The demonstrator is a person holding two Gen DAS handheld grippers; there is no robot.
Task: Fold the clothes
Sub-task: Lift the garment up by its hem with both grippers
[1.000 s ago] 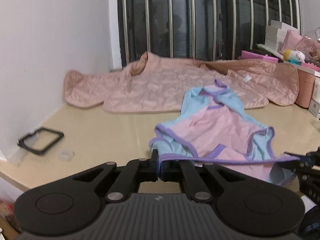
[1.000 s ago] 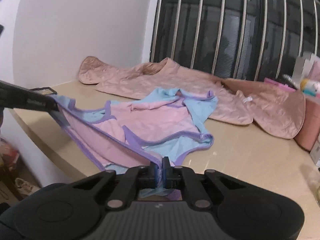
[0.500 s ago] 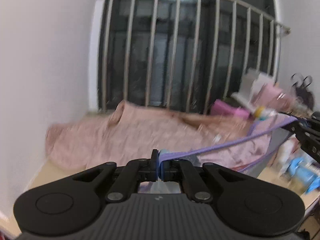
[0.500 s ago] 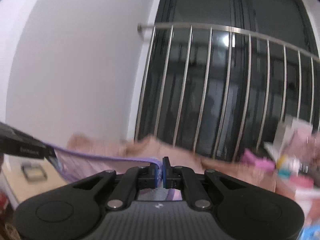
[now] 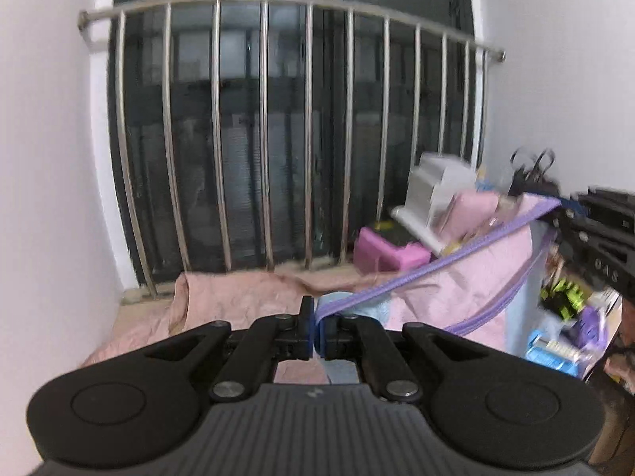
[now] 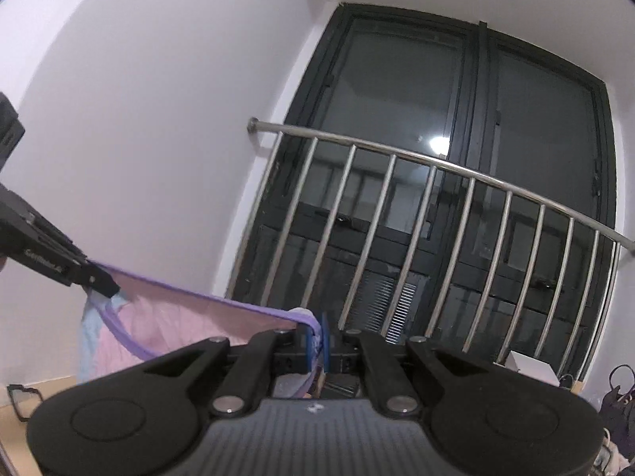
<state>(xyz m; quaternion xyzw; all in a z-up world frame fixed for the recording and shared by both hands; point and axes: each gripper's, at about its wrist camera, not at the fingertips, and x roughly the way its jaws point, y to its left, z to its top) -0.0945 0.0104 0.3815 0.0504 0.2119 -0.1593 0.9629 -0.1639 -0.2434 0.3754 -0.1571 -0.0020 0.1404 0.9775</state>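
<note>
A small pink and light-blue garment with purple trim hangs in the air, stretched between both grippers. My left gripper is shut on one end of its purple hem. My right gripper is shut on the other end; the garment sags to the left below it. The right gripper shows at the right edge of the left wrist view, and the left gripper at the left edge of the right wrist view. A quilted pink jacket lies flat on the table below.
A barred window stands behind the table. Pink boxes, white boxes and small items crowd the right side. A black frame lies on the beige table at the left. White walls flank both sides.
Both grippers have risen from table height, lifting the small garment off the table into the air. Both views now tilt up toward the window.
</note>
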